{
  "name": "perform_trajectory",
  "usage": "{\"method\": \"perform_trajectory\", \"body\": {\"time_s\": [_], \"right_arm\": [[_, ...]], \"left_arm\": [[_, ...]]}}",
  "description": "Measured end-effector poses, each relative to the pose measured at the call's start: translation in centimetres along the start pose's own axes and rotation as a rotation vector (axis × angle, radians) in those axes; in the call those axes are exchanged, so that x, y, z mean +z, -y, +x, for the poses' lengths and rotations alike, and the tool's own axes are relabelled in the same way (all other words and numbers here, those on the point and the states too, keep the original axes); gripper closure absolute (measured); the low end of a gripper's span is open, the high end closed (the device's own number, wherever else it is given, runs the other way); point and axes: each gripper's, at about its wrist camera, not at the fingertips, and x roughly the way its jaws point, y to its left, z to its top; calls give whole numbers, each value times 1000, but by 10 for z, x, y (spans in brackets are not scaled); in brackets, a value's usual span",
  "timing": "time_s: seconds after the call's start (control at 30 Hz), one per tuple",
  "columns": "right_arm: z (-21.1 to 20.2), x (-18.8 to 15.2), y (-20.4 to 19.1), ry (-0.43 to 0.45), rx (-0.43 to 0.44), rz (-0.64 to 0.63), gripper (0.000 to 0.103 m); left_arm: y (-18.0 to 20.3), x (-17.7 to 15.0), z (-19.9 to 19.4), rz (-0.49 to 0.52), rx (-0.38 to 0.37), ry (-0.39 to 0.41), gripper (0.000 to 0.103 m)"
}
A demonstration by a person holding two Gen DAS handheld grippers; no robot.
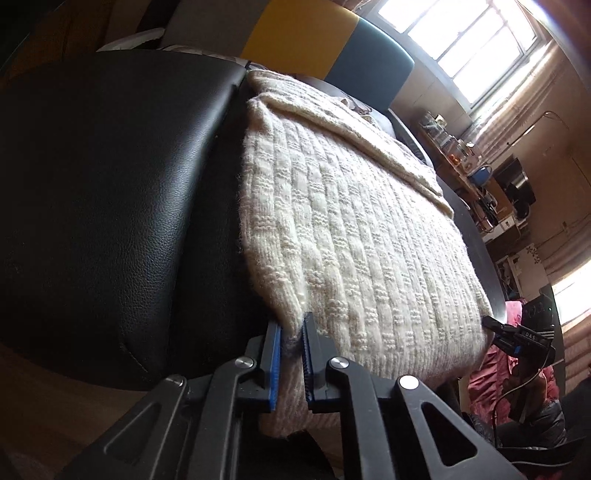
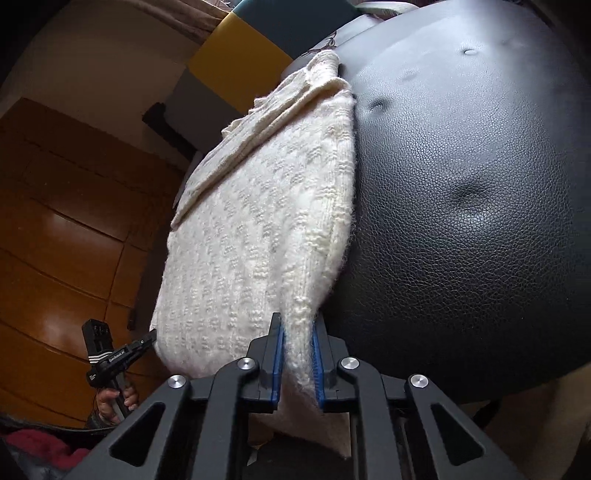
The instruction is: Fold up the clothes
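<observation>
Both claws (image 1: 291, 345) (image 2: 297, 349) apparently pinch the sweater (image 1: 351, 229).

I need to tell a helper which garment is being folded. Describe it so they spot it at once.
Find the black leather seat. Lying on it is a cream chunky-knit sweater with ribbed, textured rows, its near edge pinched by the left gripper and the right gripper. It is the only pale, woolly thing on the dark leather.

Sweater (image 1: 354, 229) on seat (image 1: 110, 184), window (image 1: 461, 33) behind
</observation>
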Motion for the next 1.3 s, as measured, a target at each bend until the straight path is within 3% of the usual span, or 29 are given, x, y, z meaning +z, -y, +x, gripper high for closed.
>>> {"method": "perform_trajectory", "body": {"time_s": [0.17,0.43,0.63,1.0,1.3], "right_arm": [[11,-11,-14,-50,55,-9,89],[-3,-24,-13,-27,170,72,89],[-10,-12,-41,-35,199,11,89],[12,82,-69,65,225,-36,89],[70,209,-47,104,152,13,89]], "left_arm": [[-9,-5,-12,-11,-97,-6,96],[-17,-10,-44,35,-285,-3,96],[-20,21,-59,-31,-453,69,96],[-15,130,-75,-52,-583,269,96],[-30,242,1,-118,-488,272,96]]}}
